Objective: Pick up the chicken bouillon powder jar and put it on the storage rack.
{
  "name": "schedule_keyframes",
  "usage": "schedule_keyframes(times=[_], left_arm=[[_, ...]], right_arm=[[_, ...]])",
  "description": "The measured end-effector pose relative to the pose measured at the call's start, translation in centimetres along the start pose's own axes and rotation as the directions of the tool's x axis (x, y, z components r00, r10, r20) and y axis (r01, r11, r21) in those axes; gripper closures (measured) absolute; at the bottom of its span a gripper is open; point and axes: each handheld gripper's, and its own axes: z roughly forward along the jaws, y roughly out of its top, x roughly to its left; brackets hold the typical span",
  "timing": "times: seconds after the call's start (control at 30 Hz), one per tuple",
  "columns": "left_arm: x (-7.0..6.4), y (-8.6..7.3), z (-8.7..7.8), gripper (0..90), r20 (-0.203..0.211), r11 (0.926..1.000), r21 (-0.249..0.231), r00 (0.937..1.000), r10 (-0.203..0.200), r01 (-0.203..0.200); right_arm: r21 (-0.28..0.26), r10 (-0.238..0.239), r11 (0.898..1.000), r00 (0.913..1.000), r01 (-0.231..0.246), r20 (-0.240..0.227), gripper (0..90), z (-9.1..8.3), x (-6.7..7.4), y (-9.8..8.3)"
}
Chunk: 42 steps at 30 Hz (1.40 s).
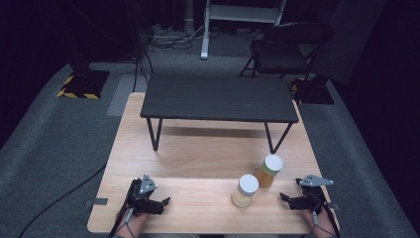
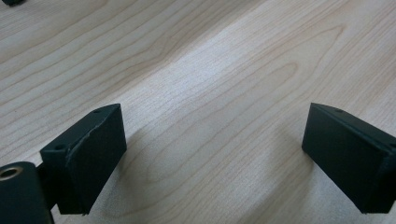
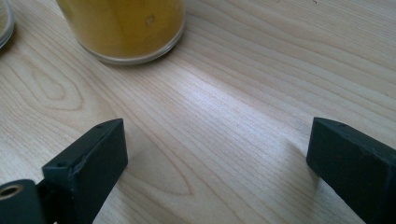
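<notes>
Both grippers rest low on the tabletop [image 1: 198, 148] at its near edge, well apart from each other. The left gripper [image 1: 166, 201] has its fingers [image 2: 88, 158] released, spread wide with bare wood between them. The right gripper [image 1: 283, 197] likewise has its fingers [image 3: 88, 163] released, with wood alone in the gap.

Two jars stand between the grippers, nearer the right one. The orange jar [image 1: 269, 170] (white lid, yellow-orange filling) stands upright ahead of the right fingers and slightly to their left; in the right gripper view its base [image 3: 123, 28] sits just beyond the left finger, apart from it. The pale jar [image 1: 244, 190] stands upright just beside the orange jar, farther from the right fingers and well apart from the left fingers.

A black shelf [image 1: 218, 96] on thin legs stands across the far half of the tabletop, well beyond all the fingers.
</notes>
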Motion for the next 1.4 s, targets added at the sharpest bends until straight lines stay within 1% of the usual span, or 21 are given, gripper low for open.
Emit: schedule_keyframes(times=[0.1,0.2,0.23,0.27,0.3,0.37,0.4,0.43,0.5,0.53,0.7,0.77,0.8,0.83,0.87,0.9,0.93,0.97,1.1,1.23,1.4], left_arm=[[-0.2,0.0,-0.1,6.4,0.0,1.0,0.0,1.0,-0.004,0.004],[0.0,-0.1,-0.2,7.9,0.022,0.9998,-0.011,0.9997,-0.014,0.014],[-0.1,-0.2,-0.4,7.9,0.024,0.9996,-0.024,0.9996,-0.017,0.018],[-0.4,-0.6,-0.9,7.9,0.02,0.9968,-0.075,0.9994,-0.028,0.03],[-0.4,-0.6,-0.9,7.9,0.02,0.9968,-0.075,0.9994,-0.028,0.03],[-0.6,-0.8,-1.3,7.9,0.012,0.9939,-0.106,0.9995,-0.029,0.03],[-1.0,-1.1,-1.9,7.9,0.001,0.9893,-0.145,0.9998,-0.018,0.018],[-1.0,-1.1,-1.9,8.1,0.001,0.9893,-0.145,0.9998,-0.018,0.018],[-1.2,-1.3,-2.7,8.1,-0.005,0.9809,-0.193,0.9997,-0.024,0.023],[-1.2,-1.3,-2.7,8.1,-0.005,0.9809,-0.193,0.9997,-0.024,0.023],[-1.6,-1.9,-3.7,8.2,-0.013,0.9614,-0.274,0.9993,-0.034,0.03],[-1.8,-2.2,-4.3,8.1,-0.017,0.9504,-0.31,0.9993,-0.033,0.026],[-1.8,-2.2,-4.3,8.1,-0.017,0.9504,-0.31,0.9993,-0.033,0.026],[-1.8,-2.3,-4.5,8.1,-0.02,0.9472,-0.32,0.9993,-0.031,0.023],[-1.8,-2.5,-4.8,8.1,-0.018,0.9407,-0.338,0.9994,-0.031,0.023],[-1.8,-2.6,-5.0,8.1,-0.02,0.9376,-0.347,0.9993,-0.031,0.023],[-1.8,-2.6,-5.0,8.1,-0.02,0.9376,-0.347,0.9993,-0.031,0.023],[-1.9,-2.7,-5.3,8.1,-0.022,0.932,-0.362,0.9993,-0.029,0.019],[-2.1,-2.7,-5.6,8.1,-0.026,0.9271,-0.375,0.9994,-0.024,0.013],[-2.5,-2.6,-5.9,8.1,-0.016,0.92,-0.392,0.9996,-0.022,0.014],[-3.1,-2.1,-5.9,8.1,0.004,0.9148,-0.403,0.9997,-0.025,0.024]], right_arm=[[0.0,0.0,1.0,1.0,0.0,0.0,5.1,0.0,0.0,0.0],[0.0,0.0,1.0,1.0,0.0,0.0,5.1,0.0,0.0,0.0],[0.0,0.0,1.0,1.0,0.0,0.0,5.1,0.0,0.0,0.0],[0.0,0.0,1.0,1.0,0.0,0.0,5.1,0.0,0.0,0.0],[0.0,0.0,1.0,1.0,0.0,0.0,5.1,0.0,0.0,0.0],[0.0,0.0,1.0,1.0,0.0,0.0,5.1,0.0,0.0,0.0],[0.0,0.0,1.0,1.0,0.0,0.0,5.1,0.0,0.0,0.0],[0.0,0.0,1.0,1.0,0.0,0.0,5.1,0.0,0.0,0.0],[0.0,0.0,1.0,1.0,0.0,0.0,5.1,0.0,0.0,0.0],[0.0,0.0,1.0,1.0,0.0,0.0,5.1,0.0,0.0,0.0],[0.0,0.0,1.0,1.0,0.0,0.0,5.1,0.0,0.0,0.0],[0.0,0.0,1.0,1.0,0.0,0.0,5.1,0.0,0.0,0.0],[0.0,0.0,1.0,1.0,0.0,0.0,5.1,0.0,0.0,0.0],[0.0,0.0,1.0,1.0,0.0,0.0,5.1,0.0,0.0,0.0],[0.0,0.0,1.0,1.0,0.0,0.0,5.1,0.0,0.0,0.0],[0.0,0.0,1.0,1.0,0.0,0.0,5.1,0.0,0.0,0.0],[0.0,0.0,1.0,1.0,0.0,0.0,5.1,0.0,0.0,0.0],[0.0,0.0,1.0,1.0,0.0,0.0,5.1,0.0,0.0,0.0],[0.0,0.0,1.0,1.0,0.0,0.0,5.2,0.0,0.0,0.0],[0.0,0.0,1.0,1.0,0.0,0.0,5.1,0.0,0.0,0.0],[0.0,0.0,1.0,1.0,0.0,0.0,5.1,0.0,0.0,0.0]])
